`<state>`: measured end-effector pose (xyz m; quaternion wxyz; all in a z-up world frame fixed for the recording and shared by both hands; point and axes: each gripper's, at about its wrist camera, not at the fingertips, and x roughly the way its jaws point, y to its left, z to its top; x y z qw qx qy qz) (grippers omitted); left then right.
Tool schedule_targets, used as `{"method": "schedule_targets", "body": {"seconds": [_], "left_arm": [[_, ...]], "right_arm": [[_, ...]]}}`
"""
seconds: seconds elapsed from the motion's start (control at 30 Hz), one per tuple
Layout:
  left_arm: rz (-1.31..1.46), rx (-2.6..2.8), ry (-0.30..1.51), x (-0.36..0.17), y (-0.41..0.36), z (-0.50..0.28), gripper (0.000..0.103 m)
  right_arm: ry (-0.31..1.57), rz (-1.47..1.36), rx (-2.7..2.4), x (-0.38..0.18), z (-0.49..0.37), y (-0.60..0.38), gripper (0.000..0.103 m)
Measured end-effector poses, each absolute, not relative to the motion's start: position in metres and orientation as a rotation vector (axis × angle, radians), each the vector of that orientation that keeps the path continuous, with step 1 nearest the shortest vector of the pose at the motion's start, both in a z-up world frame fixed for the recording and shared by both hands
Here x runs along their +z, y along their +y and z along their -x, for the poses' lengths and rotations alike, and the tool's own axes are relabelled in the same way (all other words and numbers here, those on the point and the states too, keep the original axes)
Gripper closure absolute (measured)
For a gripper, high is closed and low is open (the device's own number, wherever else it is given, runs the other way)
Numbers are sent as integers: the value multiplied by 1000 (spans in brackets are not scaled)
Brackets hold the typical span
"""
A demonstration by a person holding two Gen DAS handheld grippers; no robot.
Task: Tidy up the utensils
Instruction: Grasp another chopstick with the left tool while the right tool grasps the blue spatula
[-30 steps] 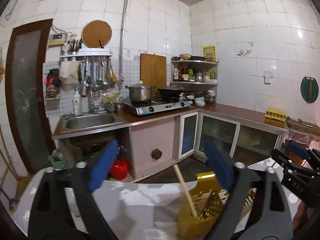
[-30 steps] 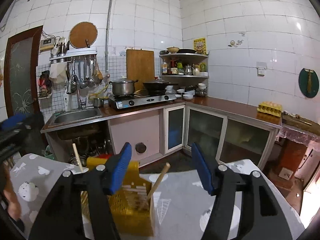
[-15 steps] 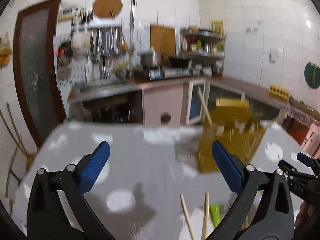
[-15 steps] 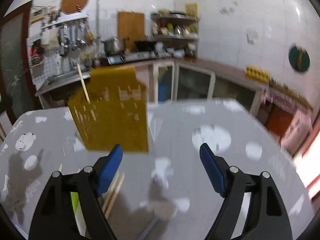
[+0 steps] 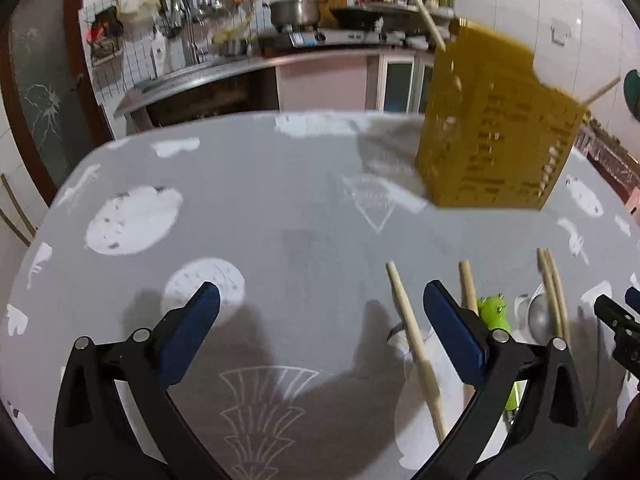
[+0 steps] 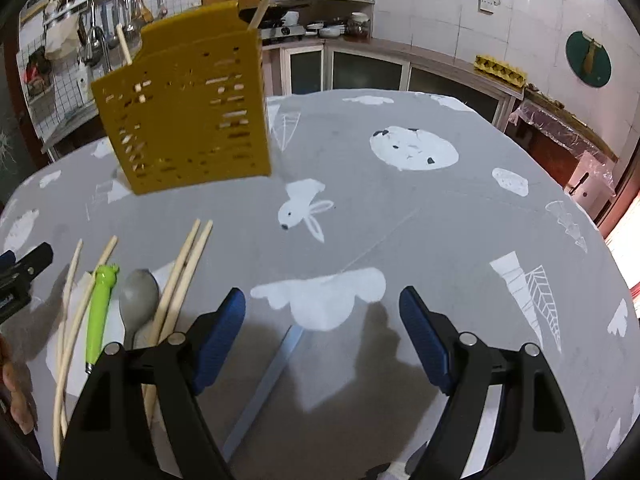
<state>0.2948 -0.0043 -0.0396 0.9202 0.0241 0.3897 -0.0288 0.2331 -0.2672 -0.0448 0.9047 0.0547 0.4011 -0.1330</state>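
A yellow perforated utensil holder [image 5: 492, 128] [image 6: 184, 100] stands on the grey patterned tablecloth [image 5: 280, 208], with wooden sticks poking out of its top. Nearer to me, loose utensils lie side by side: wooden chopsticks [image 5: 412, 344] [image 6: 188, 268], a green-handled utensil [image 5: 494, 308] [image 6: 102, 300] and a grey spoon [image 5: 538, 312] [image 6: 138, 296]. My left gripper [image 5: 320, 292] hangs open above bare cloth, left of the utensils. My right gripper [image 6: 322, 300] is open too, just right of them, with nothing between its fingers.
A thin flat metal-looking strip [image 6: 272, 372] lies on the cloth under the right gripper. Behind the table run a kitchen counter with a sink [image 5: 192, 76], a stove with a pot [image 5: 296, 12] and glass-door cabinets [image 6: 360, 72]. A hand [image 6: 16, 392] shows at the left edge.
Both views have tipped down from the kitchen wall onto the table, and both grippers have sunk toward it. The loose utensils have come into view. The right jaws stand wider.
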Motion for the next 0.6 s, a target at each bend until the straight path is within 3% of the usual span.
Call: {"method": "schedule_targets", "body": {"seconds": [0.03, 0.17, 0.3, 0.43, 0.6], "left_arm": [[-54, -64, 817, -42, -6, -296, 5], [-72, -77, 840, -46, -10, -298, 5], [-72, -80, 842, -45, -13, -296, 5], [-67, -81, 862, -47, -16, -298, 5], [-66, -71, 886, -50, -16, -301, 5]], "right_arm": [[842, -103, -275, -47, -233, -264, 27], [895, -118, -248, -51, -232, -260, 51], [915, -131, -241, -54, -228, -256, 56], [906, -118, -229, -54, -232, -252, 86], [903, -132, -200, -53, -244, -258, 91]]}}
